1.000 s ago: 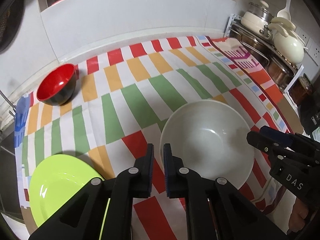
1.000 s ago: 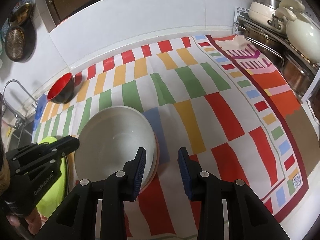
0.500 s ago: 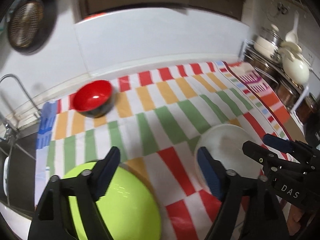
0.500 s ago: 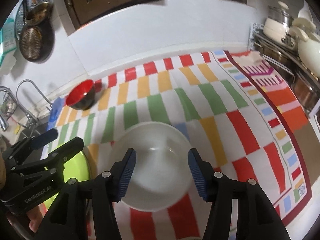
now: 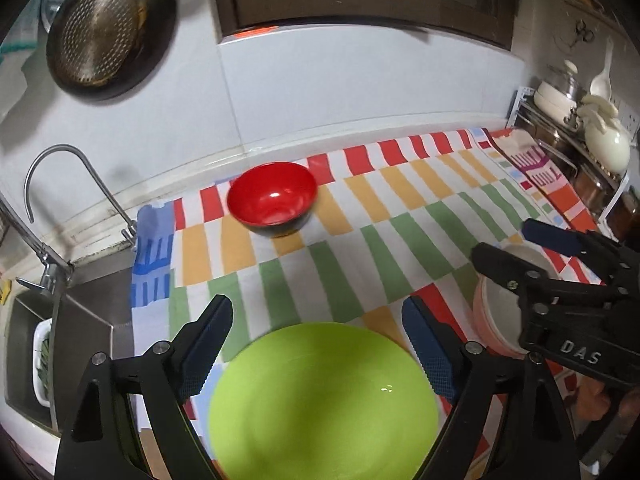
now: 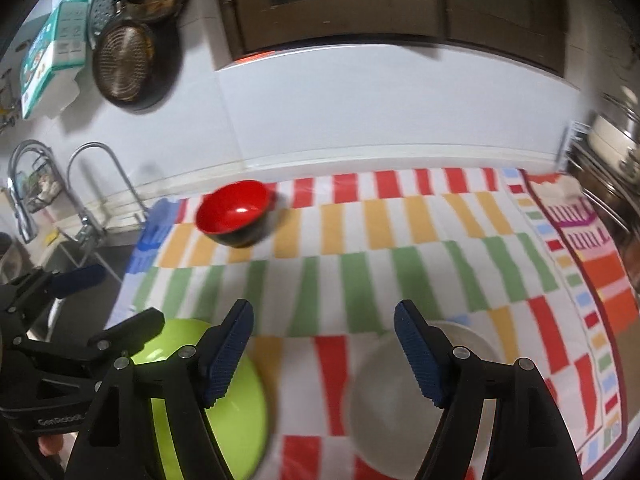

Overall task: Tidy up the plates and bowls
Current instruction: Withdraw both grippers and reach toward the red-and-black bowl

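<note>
On the table, covered by a white cloth (image 5: 400, 208) with red, orange and green stripes, three pieces of tableware show: one glossy red bowl with a black outside (image 5: 273, 199) near the back wall, one round lime-green plate (image 5: 320, 400) at the near edge, and one white bowl (image 6: 400, 392) to the plate's right.

From the left wrist, a pinkish rim shows under the white bowl; whether that is a second dish cannot be told. The red bowl stands well apart from the other two.

There are two grippers. The left gripper (image 5: 316, 344) hangs over the green plate, its jaws spread wide after just opening, nothing between the blue pads. The right gripper (image 6: 324, 352) hangs above the cloth between plate and white bowl, its jaws also spread and just opened, gripping nothing.

The green plate's near edge is cut off in both views and partly hidden behind gripper arms. The right gripper covers much of the white bowl in the left view. The right view is blurred, especially at its right edge, where some metal pots (image 6: 612, 136) are hard to make out.
</note>
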Demonstrator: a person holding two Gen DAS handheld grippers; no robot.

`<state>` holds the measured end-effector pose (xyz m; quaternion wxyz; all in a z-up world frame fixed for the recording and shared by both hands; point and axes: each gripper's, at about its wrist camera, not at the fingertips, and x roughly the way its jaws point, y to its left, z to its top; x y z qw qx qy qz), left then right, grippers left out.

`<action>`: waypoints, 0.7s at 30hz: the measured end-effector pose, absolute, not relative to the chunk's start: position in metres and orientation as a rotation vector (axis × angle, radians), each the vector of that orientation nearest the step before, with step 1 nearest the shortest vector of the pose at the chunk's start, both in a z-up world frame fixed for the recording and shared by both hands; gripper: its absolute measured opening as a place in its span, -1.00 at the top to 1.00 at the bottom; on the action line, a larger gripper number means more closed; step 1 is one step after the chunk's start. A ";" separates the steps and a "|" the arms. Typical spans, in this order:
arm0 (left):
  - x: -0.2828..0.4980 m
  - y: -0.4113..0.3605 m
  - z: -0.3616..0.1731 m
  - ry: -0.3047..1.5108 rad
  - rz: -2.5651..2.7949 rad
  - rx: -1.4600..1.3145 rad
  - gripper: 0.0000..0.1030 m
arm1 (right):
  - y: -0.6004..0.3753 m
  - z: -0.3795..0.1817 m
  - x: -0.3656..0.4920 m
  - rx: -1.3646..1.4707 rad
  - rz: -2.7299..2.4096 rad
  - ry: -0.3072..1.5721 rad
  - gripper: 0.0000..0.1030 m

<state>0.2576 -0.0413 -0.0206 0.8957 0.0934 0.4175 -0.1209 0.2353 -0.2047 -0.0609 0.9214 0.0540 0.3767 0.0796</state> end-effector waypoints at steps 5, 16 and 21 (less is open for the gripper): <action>0.275 -0.016 -0.005 0.817 -0.212 0.233 -0.68 | -0.174 -0.051 0.262 0.108 0.221 0.826 -0.42; 0.340 0.014 0.011 0.803 -0.213 0.304 -0.56 | -0.133 -0.032 0.325 0.046 0.248 0.884 -0.41; 0.382 0.019 0.006 0.892 -0.251 0.313 -0.41 | -0.124 -0.031 0.362 0.035 0.246 0.939 -0.37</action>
